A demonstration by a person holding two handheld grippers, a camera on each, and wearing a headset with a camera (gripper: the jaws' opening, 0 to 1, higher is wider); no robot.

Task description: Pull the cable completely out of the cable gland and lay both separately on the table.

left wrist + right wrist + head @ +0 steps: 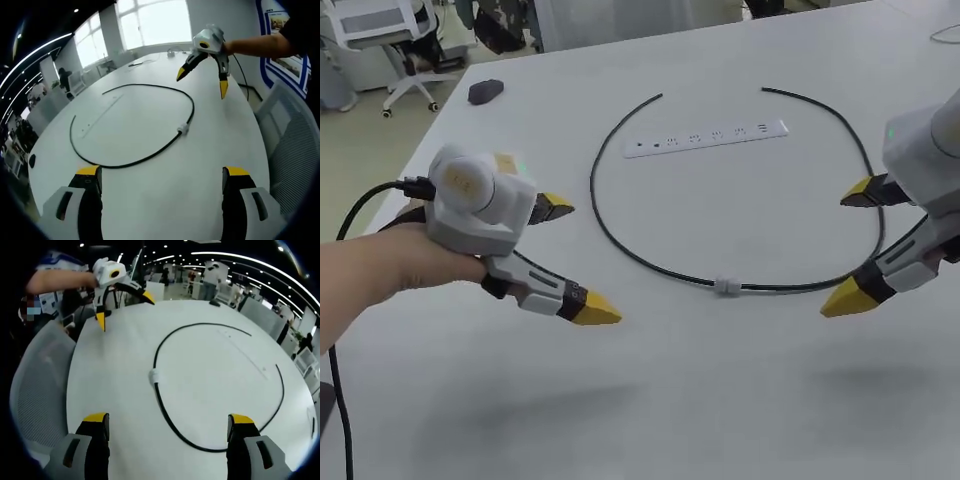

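**Lot: cable point(593, 195) threaded through cable gland point(726, 286)**

Table's point(740, 400) left side, left gripper point(592, 262): jaws wide, empty. Mid-table, cable: light, limp loop. The cable gland sits on its near run, probably slick; pinch it, pull cable just beside. Right edge, right gripper point(835, 253): wide, empty.

I see a black cable point(650, 262) and its white gland point(725, 286) on a plain white tabletop point(720, 400). My left tool point(588, 262) and right tool point(838, 254) are pale grey, their jaws black with yellow tips. White power strip point(706, 139); dark grey mouse point(485, 91).
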